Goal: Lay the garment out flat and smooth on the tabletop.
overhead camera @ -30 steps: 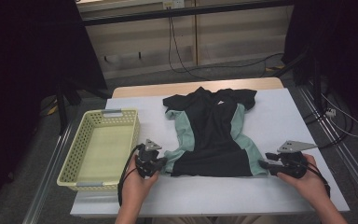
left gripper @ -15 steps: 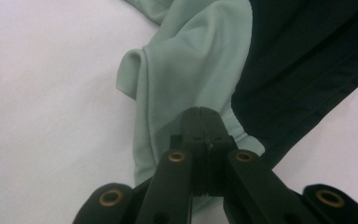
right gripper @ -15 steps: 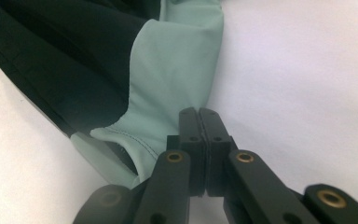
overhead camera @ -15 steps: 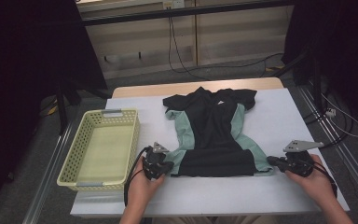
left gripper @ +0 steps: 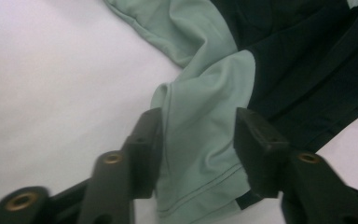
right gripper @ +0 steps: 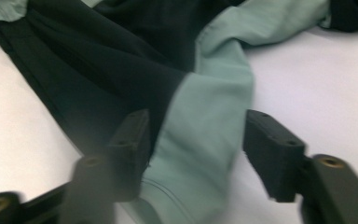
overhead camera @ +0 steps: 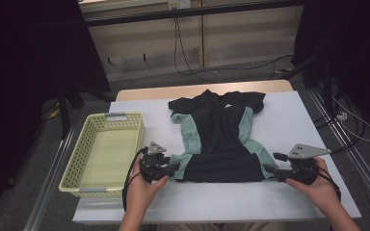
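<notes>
basket (overhead camera: 125,126) blocks left (table edge); table (overhead camera: 298,115) bare right of shirt (overhead camera: 217,134)

Yellow basket (overhead camera: 79,169) at table's (overhead camera: 298,120) left edge; cables (overhead camera: 188,53) on floor behind.

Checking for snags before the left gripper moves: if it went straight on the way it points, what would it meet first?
The shirt's pale green hem corner: it already lies between the left gripper's open jaws, which have just been opening. Beyond it comes the black panel.
</notes>
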Available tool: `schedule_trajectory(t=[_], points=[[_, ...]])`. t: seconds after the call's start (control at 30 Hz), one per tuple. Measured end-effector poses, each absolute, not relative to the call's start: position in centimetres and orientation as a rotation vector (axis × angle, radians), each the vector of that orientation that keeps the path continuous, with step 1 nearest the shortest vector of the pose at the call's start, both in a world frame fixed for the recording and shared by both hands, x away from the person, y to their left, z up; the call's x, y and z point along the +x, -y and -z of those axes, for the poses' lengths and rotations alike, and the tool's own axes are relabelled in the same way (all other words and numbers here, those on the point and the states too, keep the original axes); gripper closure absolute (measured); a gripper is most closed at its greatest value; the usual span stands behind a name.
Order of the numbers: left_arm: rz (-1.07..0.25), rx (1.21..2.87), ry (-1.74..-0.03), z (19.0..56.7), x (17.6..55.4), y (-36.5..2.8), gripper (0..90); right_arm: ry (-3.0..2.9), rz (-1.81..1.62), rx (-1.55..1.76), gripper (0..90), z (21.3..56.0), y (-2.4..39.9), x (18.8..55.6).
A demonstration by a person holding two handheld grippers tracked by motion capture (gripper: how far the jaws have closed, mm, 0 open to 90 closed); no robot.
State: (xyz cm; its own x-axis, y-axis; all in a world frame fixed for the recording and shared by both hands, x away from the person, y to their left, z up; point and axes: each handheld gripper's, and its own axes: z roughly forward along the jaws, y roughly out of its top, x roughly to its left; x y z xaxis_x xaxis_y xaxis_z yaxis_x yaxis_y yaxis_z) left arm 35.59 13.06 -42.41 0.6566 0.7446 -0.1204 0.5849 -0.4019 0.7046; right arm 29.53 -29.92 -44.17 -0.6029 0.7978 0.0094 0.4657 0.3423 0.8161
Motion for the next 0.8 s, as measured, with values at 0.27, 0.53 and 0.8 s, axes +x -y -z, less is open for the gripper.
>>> schedule_trajectory(t=[0.27,0.53,0.8], points=[[-0.33,2.098,-0.995,42.2,35.7,-13.0,24.3,-2.212,-1.275,1.07,17.3,43.4,26.9,29.3],[-0.299,2.079,-0.967,42.1,35.7,-12.8,17.3,-2.349,-1.291,0.972,35.1,44.5,23.7,29.7],[-0.275,2.066,-0.97,42.2,35.7,-12.7,13.1,-2.418,-1.303,0.926,45.4,44.7,21.5,30.5]])
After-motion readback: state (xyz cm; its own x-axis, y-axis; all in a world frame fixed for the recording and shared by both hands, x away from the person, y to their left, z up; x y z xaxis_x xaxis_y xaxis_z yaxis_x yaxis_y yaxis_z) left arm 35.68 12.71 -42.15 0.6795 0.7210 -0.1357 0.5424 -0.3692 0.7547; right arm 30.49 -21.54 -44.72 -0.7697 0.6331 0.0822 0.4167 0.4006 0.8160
